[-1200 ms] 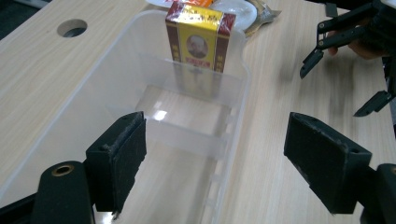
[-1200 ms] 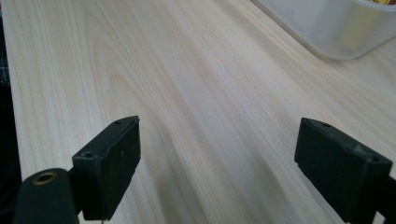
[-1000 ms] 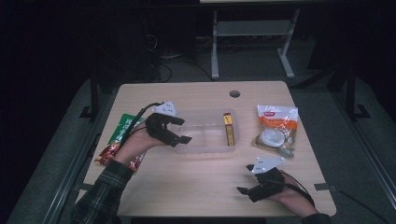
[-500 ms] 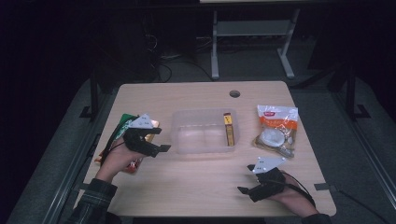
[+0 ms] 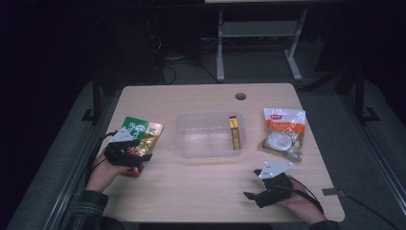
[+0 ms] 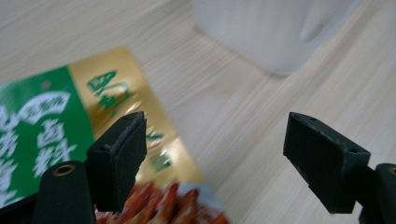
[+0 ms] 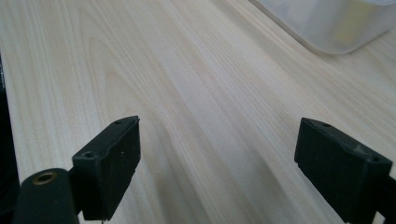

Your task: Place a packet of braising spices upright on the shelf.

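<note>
We look down on a pale wooden bench (image 5: 206, 191) in a dark room. At its left side lies a green and gold snack packet (image 5: 140, 134), flat on the wood. Our left claw (image 5: 139, 160) hangs over the near end of that packet, held in a hand that comes in from the near left corner. In the left gripper view, the left claw (image 6: 215, 158) has its two black jaws spread wide apart. One jaw sits above the packet (image 6: 70, 126) and the other above bare wood, and nothing is clamped between them. We cannot tell whether the jaw over the packet touches it.

In the middle of the bench stands a clear plastic tub (image 5: 209, 134), just to the right of the packet and apart from it. A narrow yellow and red box (image 5: 234, 133) rests inside the tub against its right wall. To the right of the tub lies an orange and white bag (image 5: 283, 132).

Our right claw (image 5: 253, 188) rests near the near right edge of the bench, well apart from everything else. In the right gripper view, the right claw (image 7: 217, 172) also has its jaws wide apart over bare wood.
</note>
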